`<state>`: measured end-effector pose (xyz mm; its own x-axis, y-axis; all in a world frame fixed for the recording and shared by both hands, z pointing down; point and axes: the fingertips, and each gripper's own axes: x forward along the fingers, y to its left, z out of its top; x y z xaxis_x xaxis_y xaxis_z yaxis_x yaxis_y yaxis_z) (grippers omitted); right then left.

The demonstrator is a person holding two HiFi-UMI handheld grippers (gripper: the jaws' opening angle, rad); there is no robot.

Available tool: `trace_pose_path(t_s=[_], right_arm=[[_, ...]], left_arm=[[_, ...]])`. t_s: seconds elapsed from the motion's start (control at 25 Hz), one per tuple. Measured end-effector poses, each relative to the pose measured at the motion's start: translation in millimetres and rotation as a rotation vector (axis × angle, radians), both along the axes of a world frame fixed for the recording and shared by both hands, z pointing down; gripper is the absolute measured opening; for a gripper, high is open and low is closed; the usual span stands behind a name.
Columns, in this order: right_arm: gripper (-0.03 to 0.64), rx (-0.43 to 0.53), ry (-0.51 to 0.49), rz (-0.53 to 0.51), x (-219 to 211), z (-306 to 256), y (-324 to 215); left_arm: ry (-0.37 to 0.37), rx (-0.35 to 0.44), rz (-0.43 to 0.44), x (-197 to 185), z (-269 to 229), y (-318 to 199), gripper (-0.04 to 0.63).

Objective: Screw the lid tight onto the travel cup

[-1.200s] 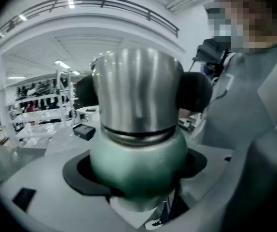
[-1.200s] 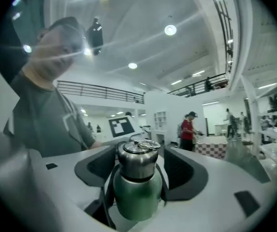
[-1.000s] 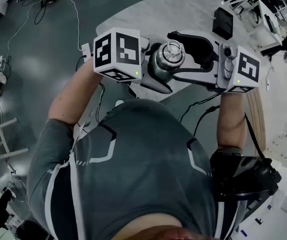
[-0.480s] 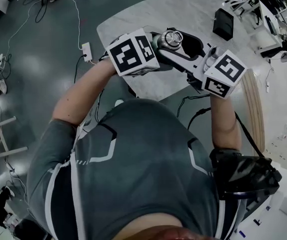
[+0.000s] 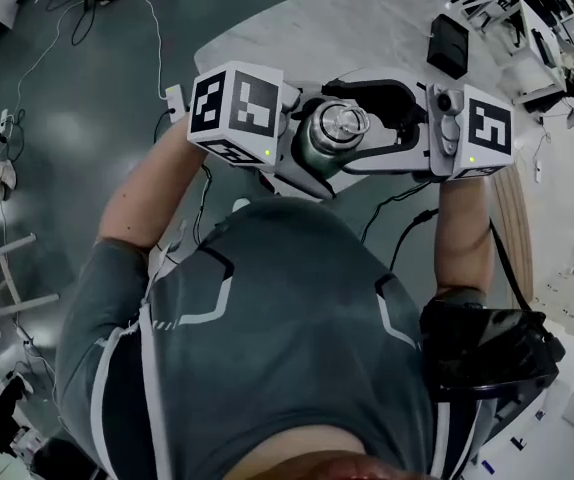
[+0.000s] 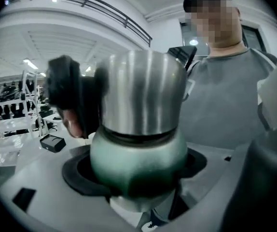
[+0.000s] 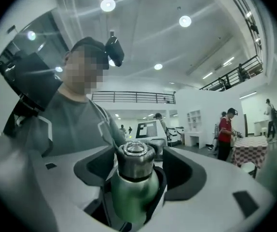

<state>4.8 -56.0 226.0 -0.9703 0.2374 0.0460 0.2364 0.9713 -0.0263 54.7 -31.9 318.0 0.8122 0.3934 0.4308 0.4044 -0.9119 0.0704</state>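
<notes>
The travel cup has a green body point(image 5: 315, 148) and a steel lid point(image 5: 340, 120) with a clear top; it hangs in the air over the table's near edge. My left gripper point(image 5: 307, 156) is shut on the green body point(image 6: 138, 153), with the lid point(image 6: 141, 93) standing up past its jaws. My right gripper point(image 5: 355, 128) reaches in from the right around the lid point(image 7: 136, 159). Its jaws are opening, with a gap on either side of the lid. One black pad point(image 6: 66, 95) of the right gripper shows left of the lid.
A pale marble table point(image 5: 297, 28) lies under the grippers, with a black box point(image 5: 445, 43) at its far right. A power strip point(image 5: 174, 101) and cables lie on the floor to the left. People point(image 7: 224, 129) stand far off in the hall.
Half a second ago both grippers were tilted and twisted round the cup. Now the right gripper has swung back level, to much the same pose as a second ago.
</notes>
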Motion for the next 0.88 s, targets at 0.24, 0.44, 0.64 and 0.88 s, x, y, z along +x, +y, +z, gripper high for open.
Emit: trace_pose_path(t_s=[0.24, 0.44, 0.64, 0.88], right_arm=[[0.275, -0.008, -0.006, 0.054, 2, 1, -12], [0.272, -0.004, 0.072, 0.445, -2, 45, -64], [0.272, -0.093, 0.046, 0.560, 4, 59, -78], [0.282, -0.043, 0.073, 0.513, -1, 59, -74]], left_arm=[[-0.026, 0.026, -0.096, 12, 4, -21, 0.399], [-0.195, 0.115, -0.486, -3, 53, -87, 0.399], [-0.192, 0.074, -0.531, 1, 67, -98, 0.399], [-0.149, 0.087, -0.503, -3, 65, -99, 0.399]])
